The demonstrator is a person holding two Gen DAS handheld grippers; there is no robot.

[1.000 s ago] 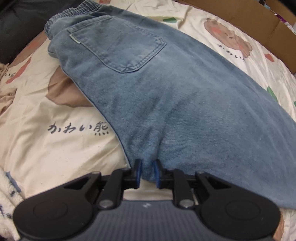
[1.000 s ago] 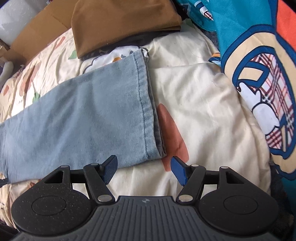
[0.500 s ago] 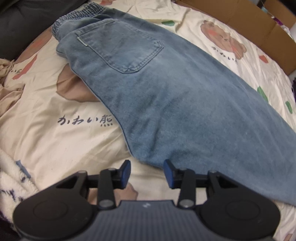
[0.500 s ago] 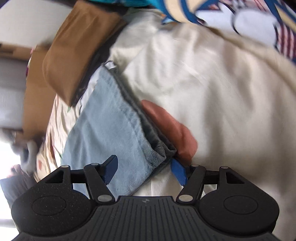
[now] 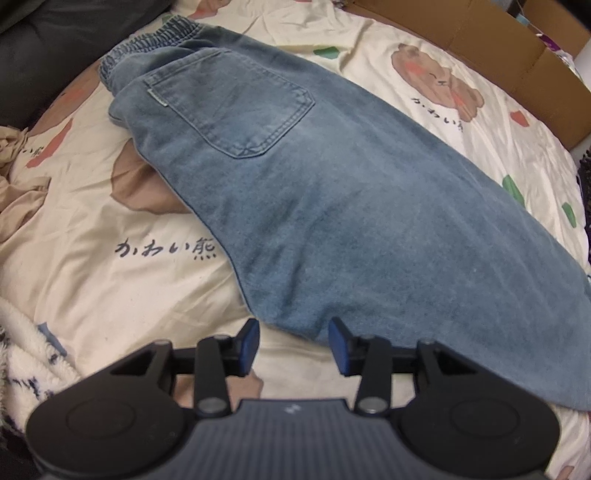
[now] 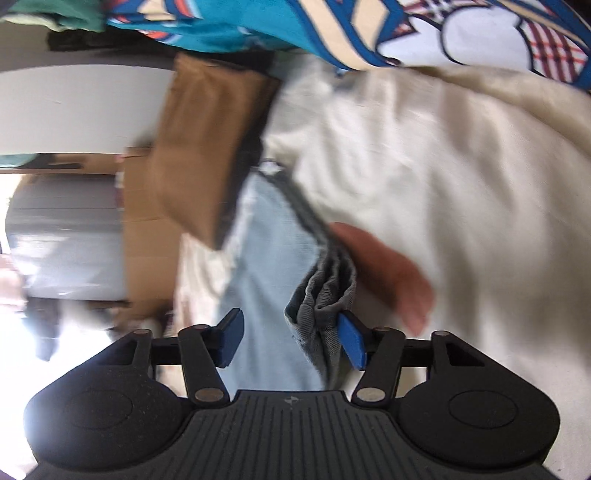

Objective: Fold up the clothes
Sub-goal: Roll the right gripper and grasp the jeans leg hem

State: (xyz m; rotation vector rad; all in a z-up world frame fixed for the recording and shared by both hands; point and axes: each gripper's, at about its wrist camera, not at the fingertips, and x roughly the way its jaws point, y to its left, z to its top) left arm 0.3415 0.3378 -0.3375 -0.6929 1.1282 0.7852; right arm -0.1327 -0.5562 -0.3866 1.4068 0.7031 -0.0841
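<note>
Blue jeans lie folded lengthwise on a cream bear-print bedsheet, waistband far left, back pocket up. My left gripper hovers open just above the jeans' near edge; the denim ends at its fingertips and neither pad presses it. In the blurred right wrist view the jeans' leg runs away from me. The bunched hem corner sits between the jaws of my right gripper, which are closing. The right pad touches the hem; the left pad stands apart from the fabric.
A cardboard box borders the bed's far side. A folded brown garment lies just past the hem, and a teal patterned blanket beyond it. A white fleecy blanket and beige cloth lie at the left.
The left gripper let go of the jeans' edge, opened and rose a little. The right gripper rolled, dropped to the hem corner, and its jaws narrowed around it.
</note>
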